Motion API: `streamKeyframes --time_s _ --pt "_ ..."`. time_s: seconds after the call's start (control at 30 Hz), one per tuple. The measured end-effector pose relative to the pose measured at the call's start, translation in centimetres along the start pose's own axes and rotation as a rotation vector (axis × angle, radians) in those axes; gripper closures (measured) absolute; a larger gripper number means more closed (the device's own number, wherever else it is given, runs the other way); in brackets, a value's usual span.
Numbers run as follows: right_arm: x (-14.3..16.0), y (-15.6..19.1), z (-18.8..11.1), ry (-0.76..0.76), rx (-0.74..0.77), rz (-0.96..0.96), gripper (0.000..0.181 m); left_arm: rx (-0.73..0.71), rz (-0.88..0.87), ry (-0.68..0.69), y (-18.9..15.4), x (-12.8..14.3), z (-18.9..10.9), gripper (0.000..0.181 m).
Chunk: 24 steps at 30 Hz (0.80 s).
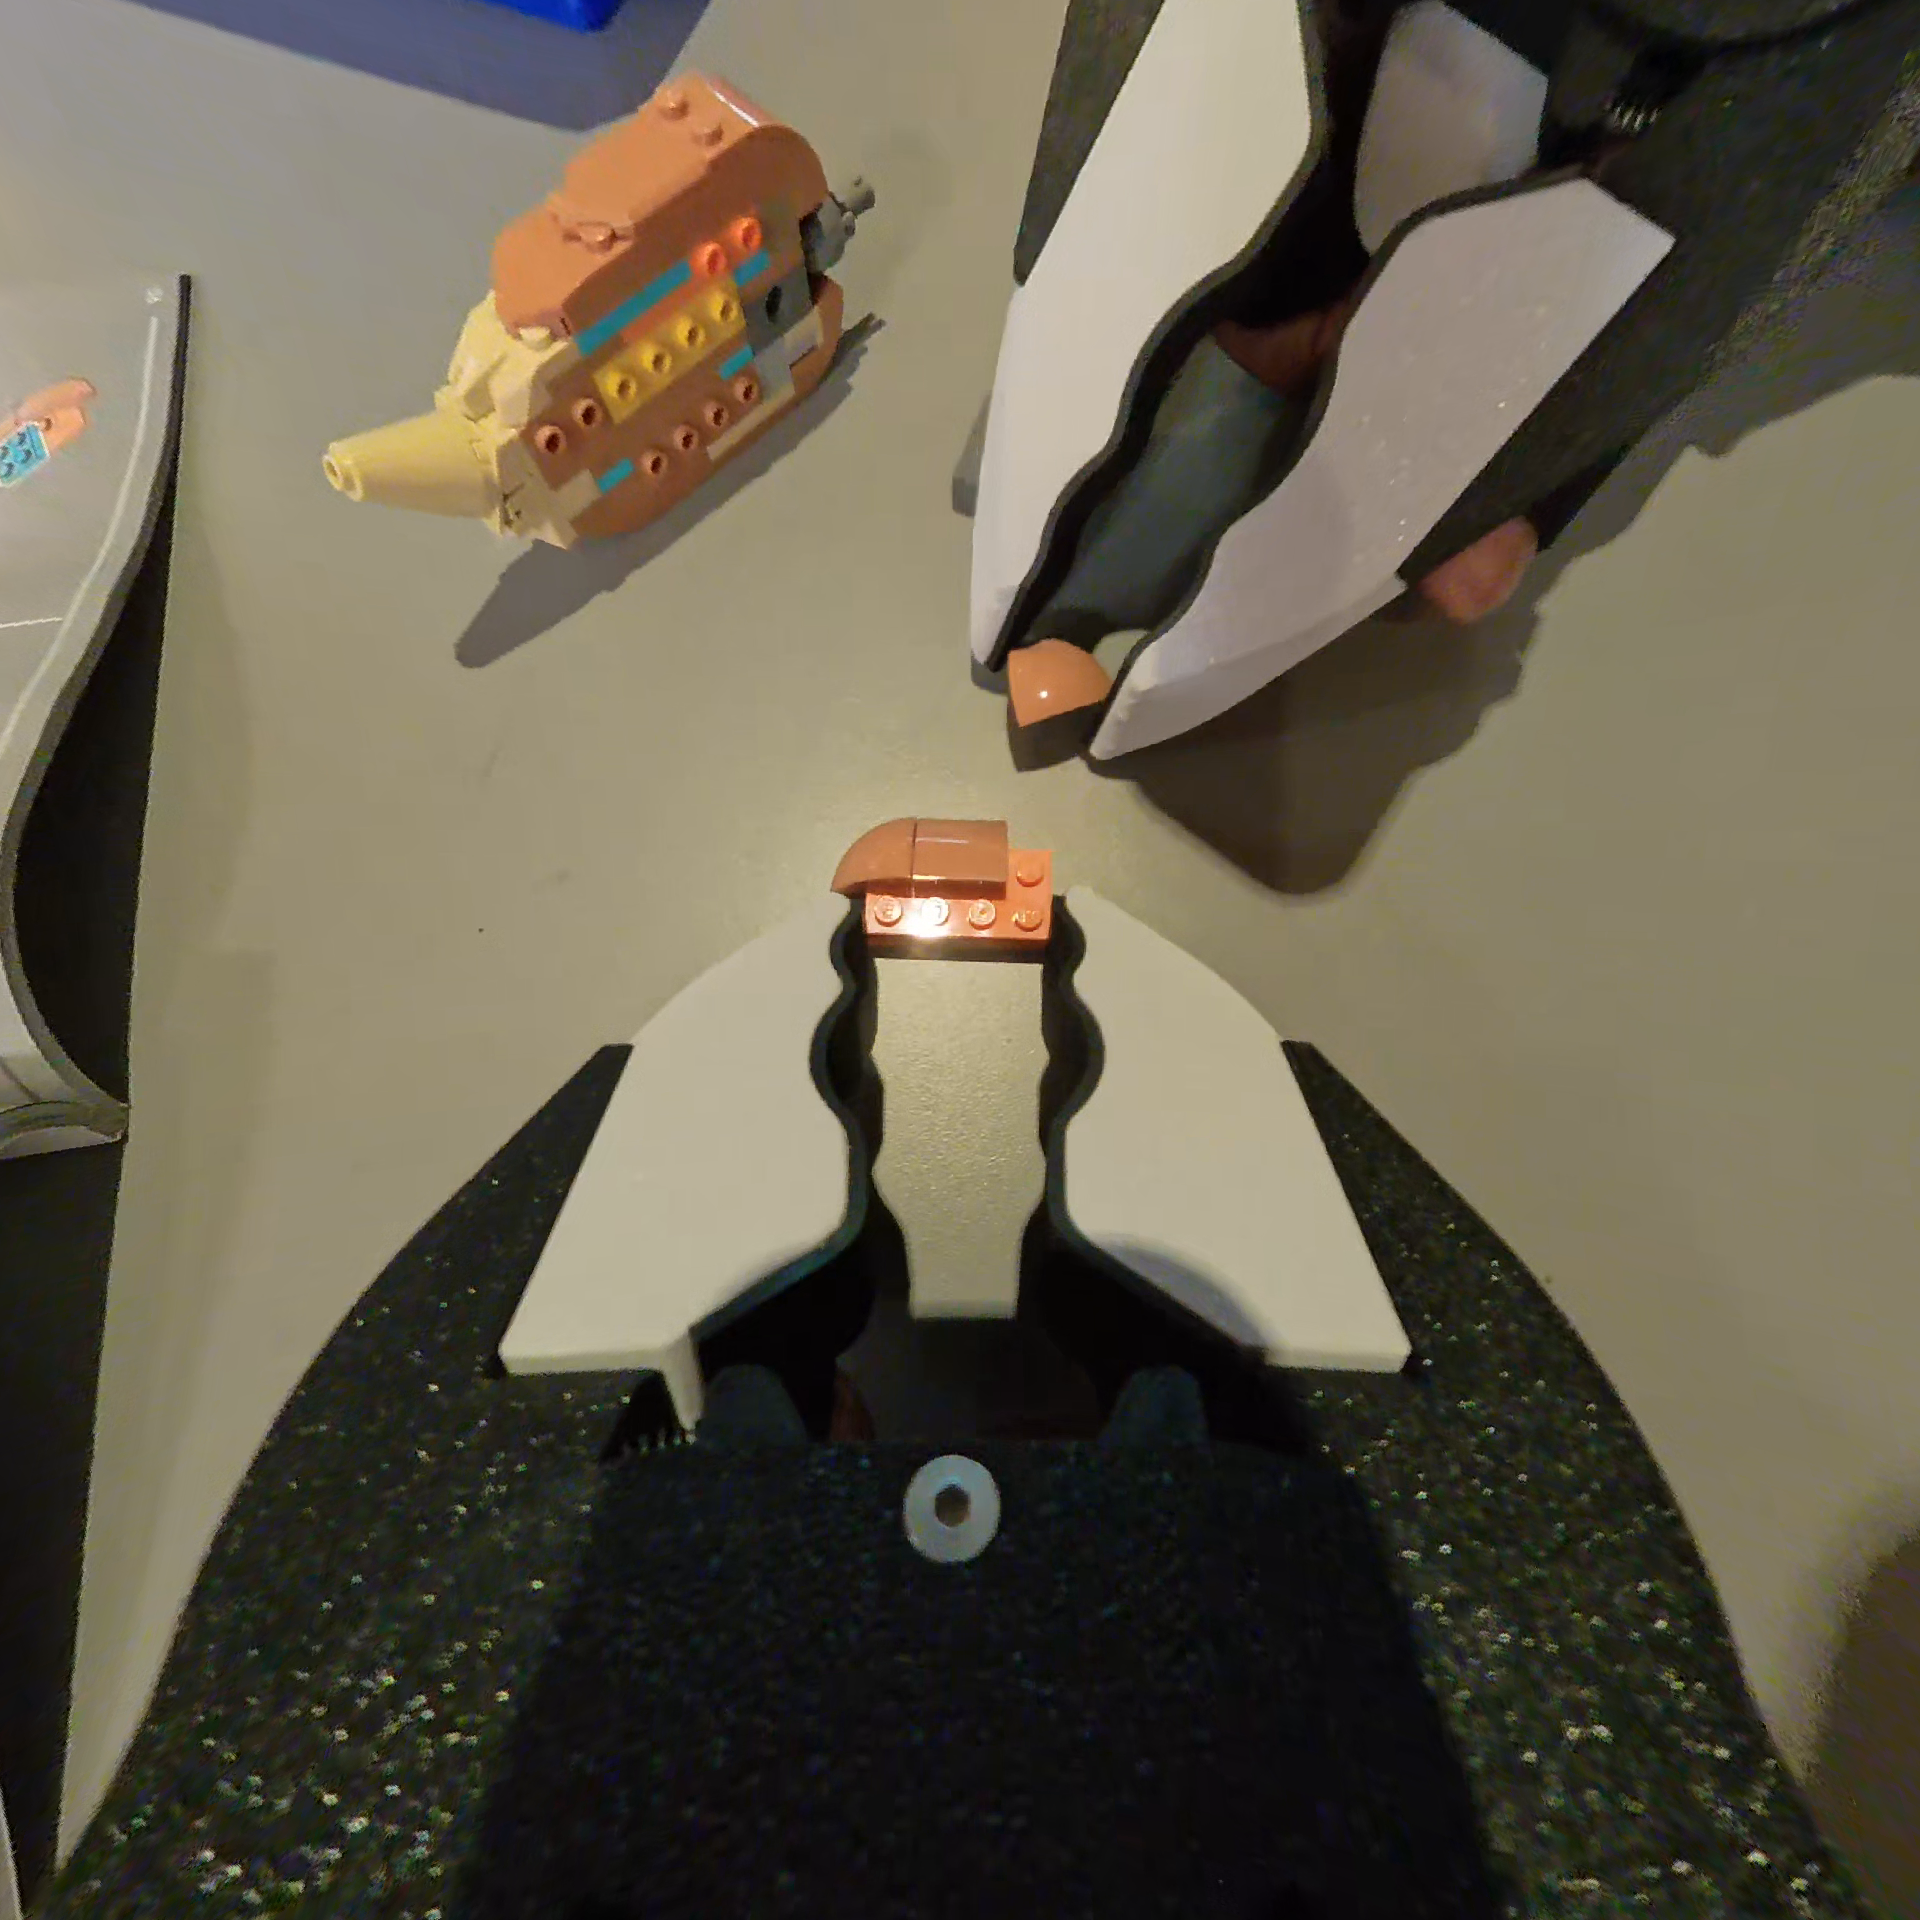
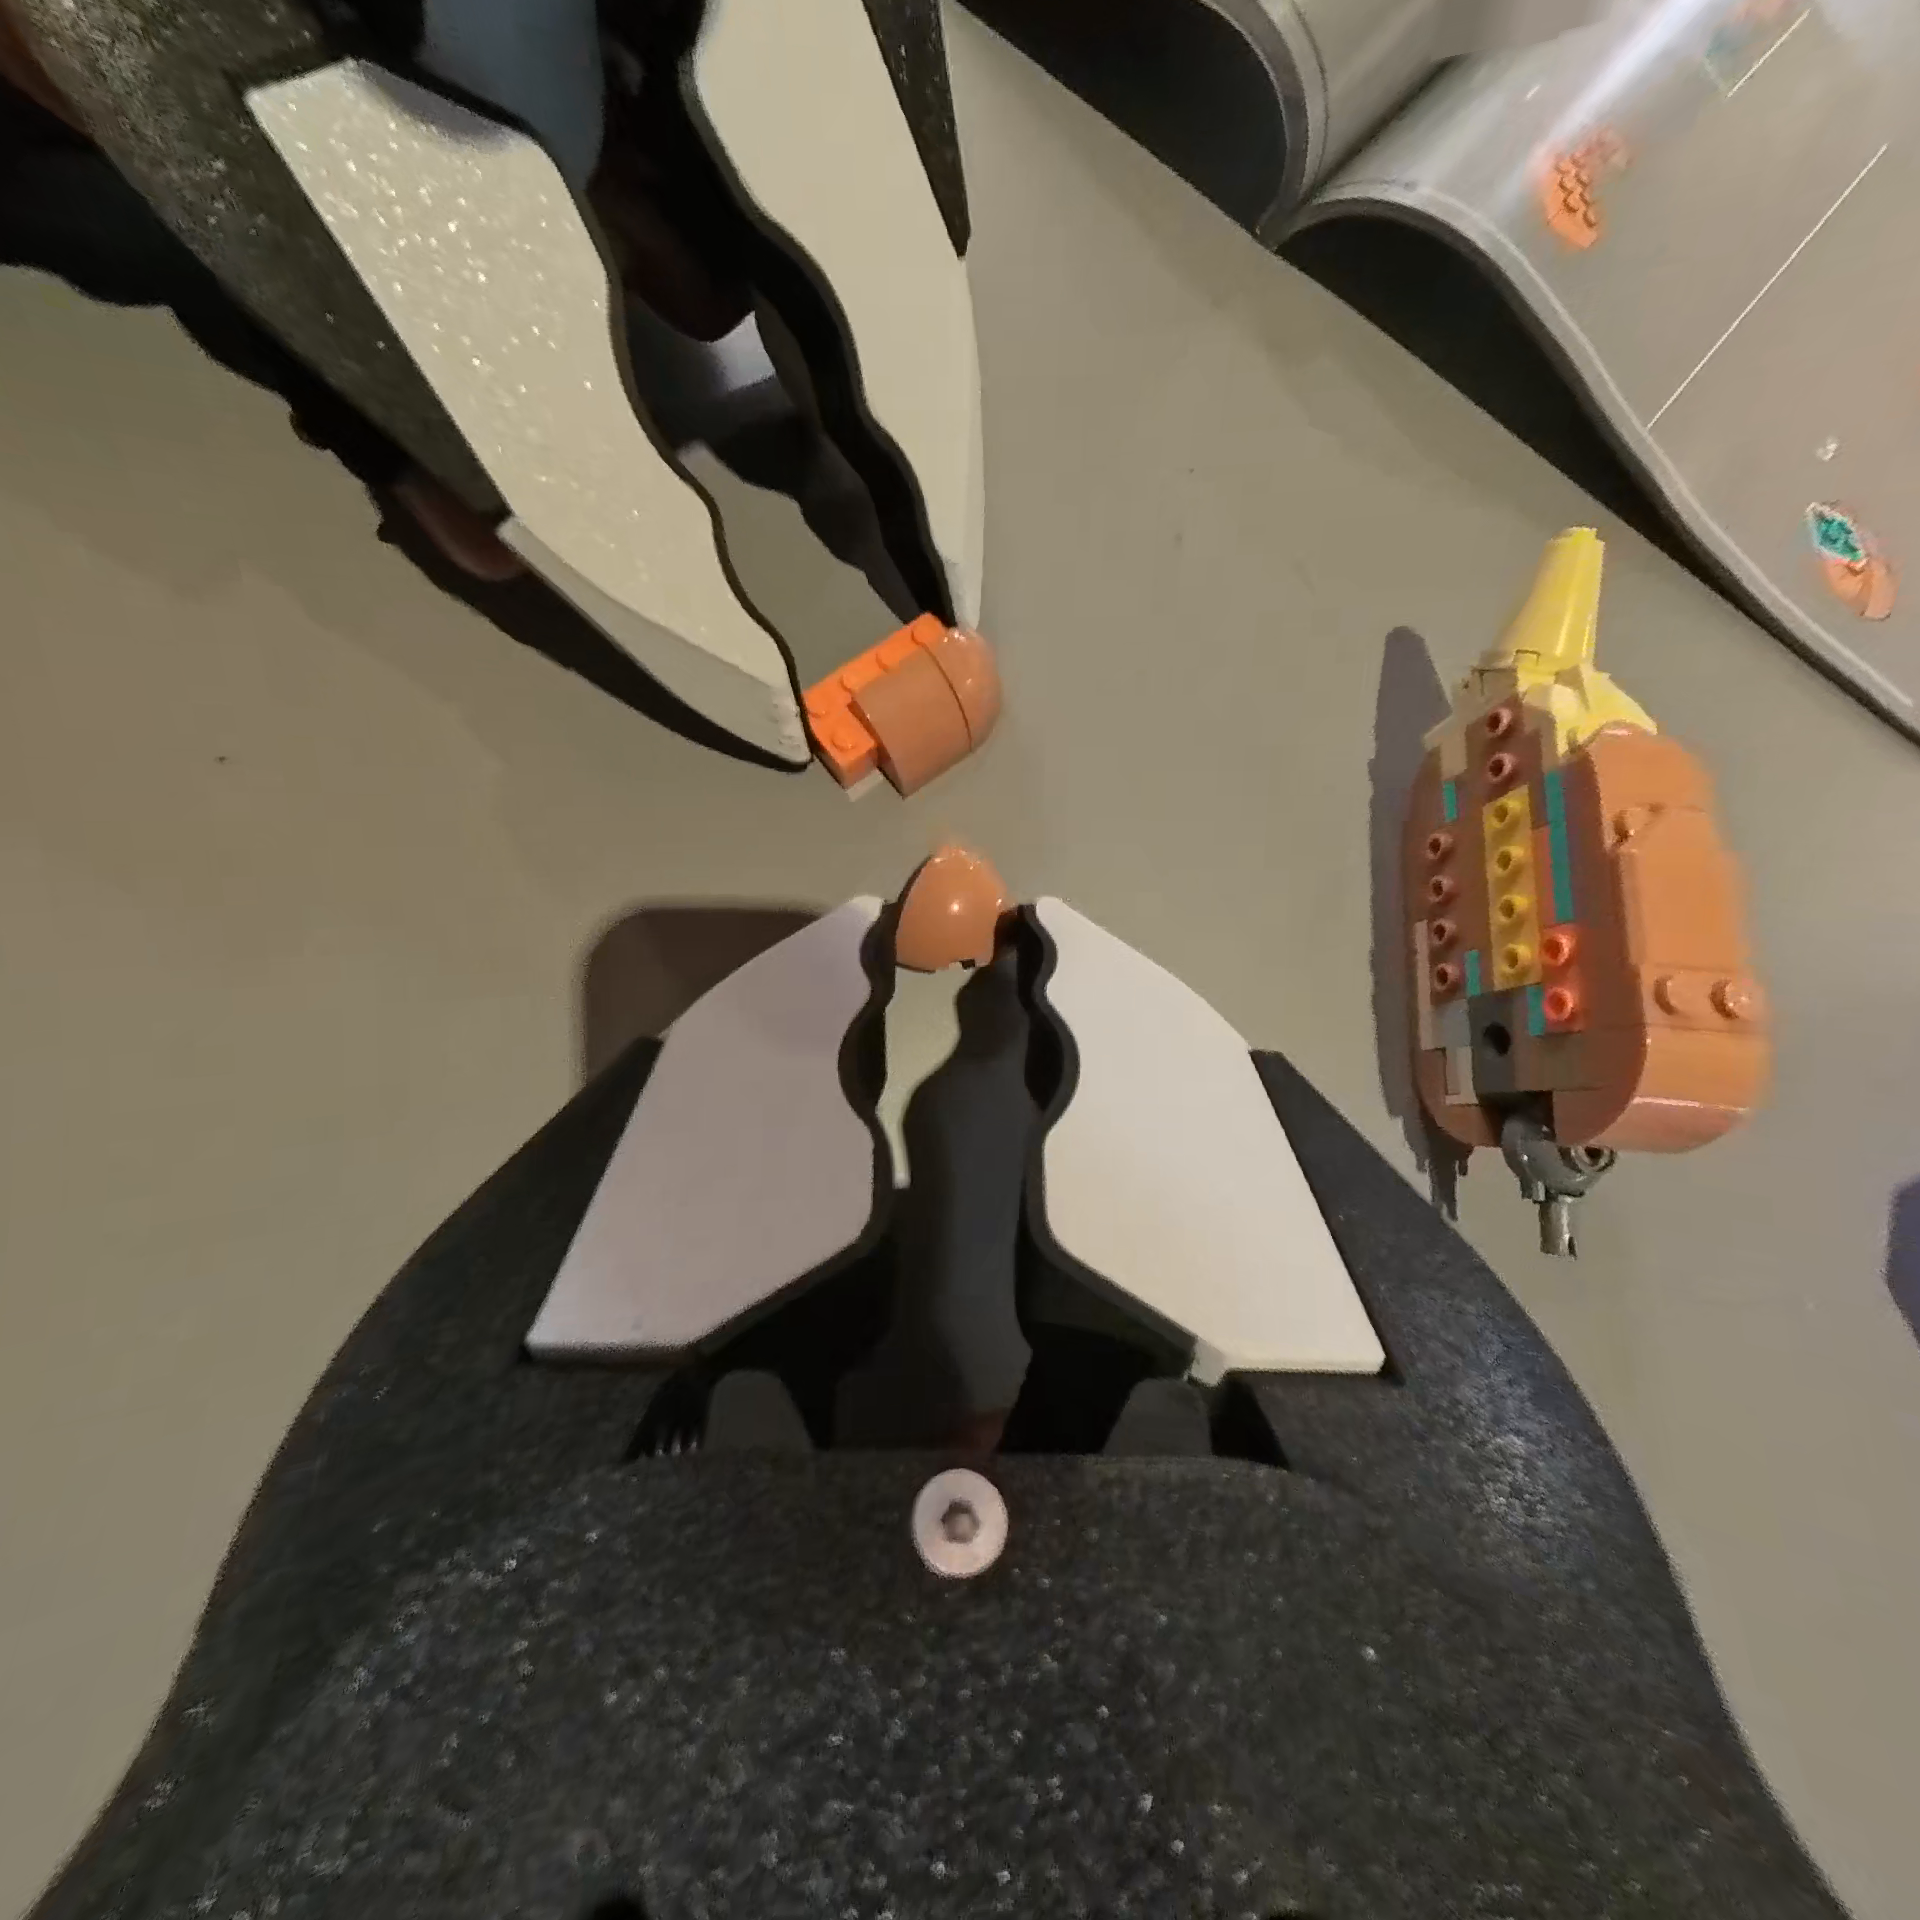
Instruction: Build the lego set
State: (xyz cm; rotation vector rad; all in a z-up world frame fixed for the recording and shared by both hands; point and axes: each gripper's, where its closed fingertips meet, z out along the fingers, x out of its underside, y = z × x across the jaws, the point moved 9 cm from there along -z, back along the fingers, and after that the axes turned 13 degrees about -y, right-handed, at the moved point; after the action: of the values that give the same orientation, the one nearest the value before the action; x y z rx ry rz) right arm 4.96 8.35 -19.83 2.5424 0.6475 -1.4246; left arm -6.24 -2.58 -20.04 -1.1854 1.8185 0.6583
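My left gripper is shut on a small brown sub-assembly: a studded plate with curved slope pieces on top. It also shows in the right wrist view, held by the left gripper. My right gripper is shut on a small rounded brown piece, just short of the sub-assembly. In the left wrist view the right gripper holds that piece above and to the right. The larger brown and tan model lies on its side on the grey table.
An open instruction booklet lies at the left edge; it also shows in the right wrist view at the top right. A blue object sits at the far table edge. A person's fingertip shows behind the right gripper. Left tips to right tips: about 4 cm. About 20 cm separates my right fingertips from the blue object.
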Motion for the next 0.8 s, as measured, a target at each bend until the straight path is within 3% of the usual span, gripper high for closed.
streamKeyframes --time_s 0.8 --pt "0.5 0.2 -1.4 -0.045 -0.068 -0.068 0.154 0.043 -0.033 -0.002 0.0 0.2 -0.6 0.142"
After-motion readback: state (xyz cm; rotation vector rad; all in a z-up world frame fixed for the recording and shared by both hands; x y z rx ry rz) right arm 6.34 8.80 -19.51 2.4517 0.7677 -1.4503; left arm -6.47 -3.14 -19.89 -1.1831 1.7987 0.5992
